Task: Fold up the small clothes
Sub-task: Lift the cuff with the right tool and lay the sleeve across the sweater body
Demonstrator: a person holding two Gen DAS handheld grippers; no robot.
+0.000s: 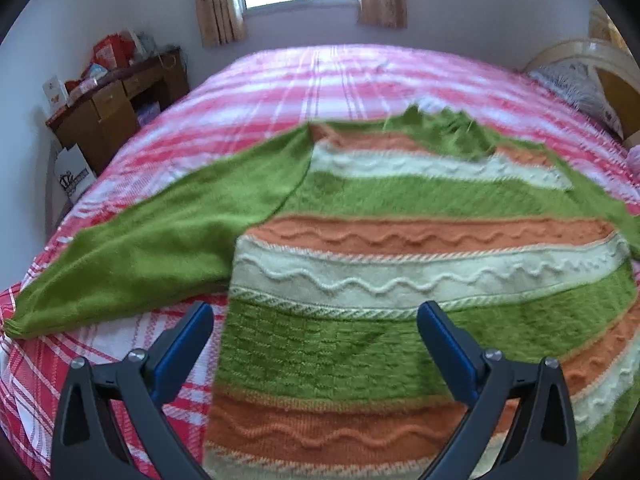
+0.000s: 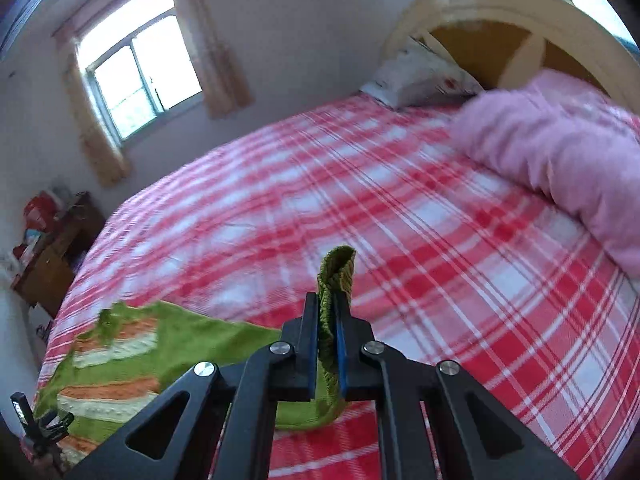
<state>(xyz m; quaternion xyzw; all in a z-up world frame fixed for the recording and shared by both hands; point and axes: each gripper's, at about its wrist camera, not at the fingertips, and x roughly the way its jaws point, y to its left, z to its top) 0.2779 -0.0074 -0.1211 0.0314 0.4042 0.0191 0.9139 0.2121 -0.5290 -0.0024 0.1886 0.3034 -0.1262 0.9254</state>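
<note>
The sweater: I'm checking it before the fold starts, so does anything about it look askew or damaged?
The sweater lies flat on the plaid bedspread, but its collar looks ragged and uneven, blurred, so damage is uncertain. One green sleeve is pinched in the right gripper, off the bed; the left gripper hovers open.

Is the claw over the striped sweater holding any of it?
No, the left claw stands wide open above the sweater, its fingers apart.
</note>
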